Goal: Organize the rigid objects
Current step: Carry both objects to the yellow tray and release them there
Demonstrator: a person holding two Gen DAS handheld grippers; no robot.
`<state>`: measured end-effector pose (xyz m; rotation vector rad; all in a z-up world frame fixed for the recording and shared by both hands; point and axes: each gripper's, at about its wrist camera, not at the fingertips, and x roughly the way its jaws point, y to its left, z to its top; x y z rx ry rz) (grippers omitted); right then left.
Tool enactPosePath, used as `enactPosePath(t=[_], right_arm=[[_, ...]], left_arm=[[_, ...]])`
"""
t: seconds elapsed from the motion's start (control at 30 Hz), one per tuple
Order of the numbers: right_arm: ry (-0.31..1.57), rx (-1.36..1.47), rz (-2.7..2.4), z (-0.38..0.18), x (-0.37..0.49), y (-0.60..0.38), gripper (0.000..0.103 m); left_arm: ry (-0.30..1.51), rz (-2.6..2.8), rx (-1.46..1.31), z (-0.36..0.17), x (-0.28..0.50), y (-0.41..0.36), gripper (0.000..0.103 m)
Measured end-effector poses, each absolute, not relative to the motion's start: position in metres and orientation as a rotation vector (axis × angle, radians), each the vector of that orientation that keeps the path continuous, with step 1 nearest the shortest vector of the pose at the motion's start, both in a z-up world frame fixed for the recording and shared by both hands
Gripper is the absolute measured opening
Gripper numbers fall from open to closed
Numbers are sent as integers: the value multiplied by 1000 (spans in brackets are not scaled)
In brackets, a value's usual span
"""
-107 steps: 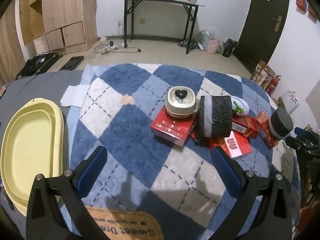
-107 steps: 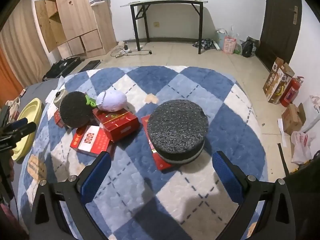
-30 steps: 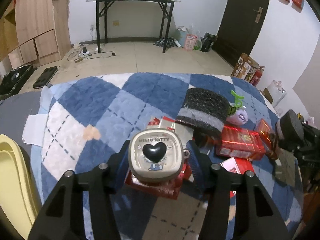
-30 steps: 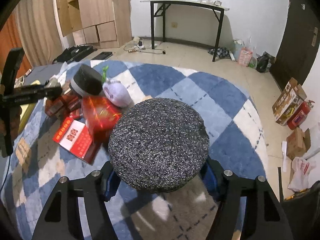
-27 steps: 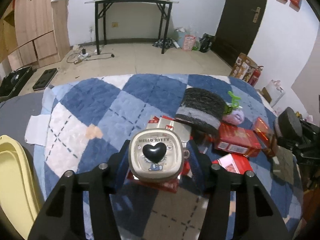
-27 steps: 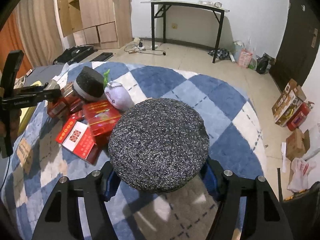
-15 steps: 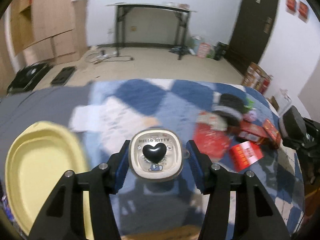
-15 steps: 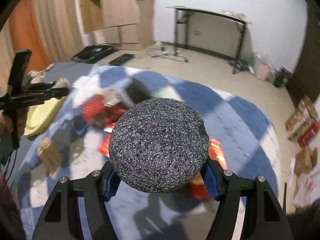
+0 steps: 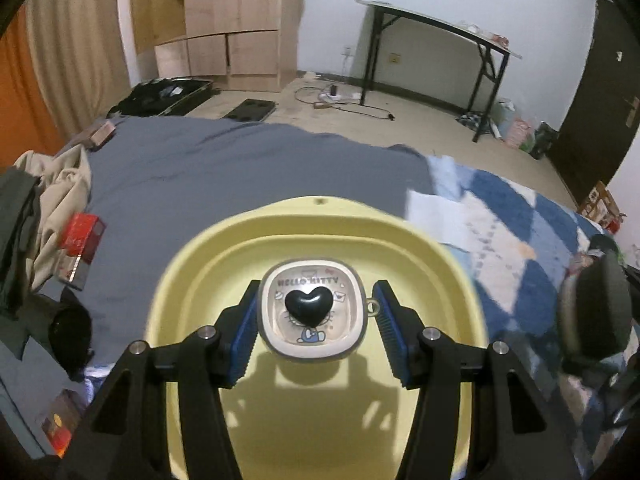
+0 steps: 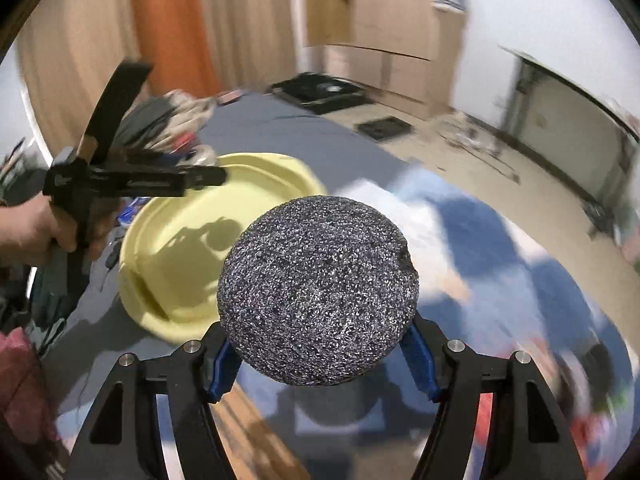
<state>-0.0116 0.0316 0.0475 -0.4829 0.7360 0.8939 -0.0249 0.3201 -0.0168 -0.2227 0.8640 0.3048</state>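
Tin [image 9: 313, 310] lid-up, perhaps level

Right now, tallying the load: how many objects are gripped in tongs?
2: the Hello Kitty tin in the left tongs over the yellow tub; the black foam disc in the right tongs.

Small square Hello Kitty container with black heart knob [image 9: 314, 310] between fingers of left gripper [image 9: 314, 326], above middle of large yellow oval plastic tub [image 9: 404, 228]. Tub on grey bedsheet [image 9: 224, 168]; blue-and-white checked quilted blanket [image 9: 504, 208] at tub's 3 o'clock. Red box [image 9: 80, 240] on sheet at tub's 9 o'clock, pile of clothes [image 9: 44, 184] beside it. Black-legged folding table [image 9: 436, 24] on floor at 1 o'clock, far behind bed. Round black foam disc [image 10: 318, 300] between fingers of right gripper [image 10: 320, 354], over sheet and blanket at tub's near right edge.
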Motion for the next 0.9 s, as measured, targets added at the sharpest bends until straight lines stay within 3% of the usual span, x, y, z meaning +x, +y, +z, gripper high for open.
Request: enactPosePath(t=[0.37, 0.9], right_arm=[[814, -672, 956, -29, 26, 148, 68], [780, -772, 929, -54, 31, 214, 68]], left_arm=[[943, 313, -224, -56, -11, 346, 57], [975, 352, -284, -84, 6, 366, 57]])
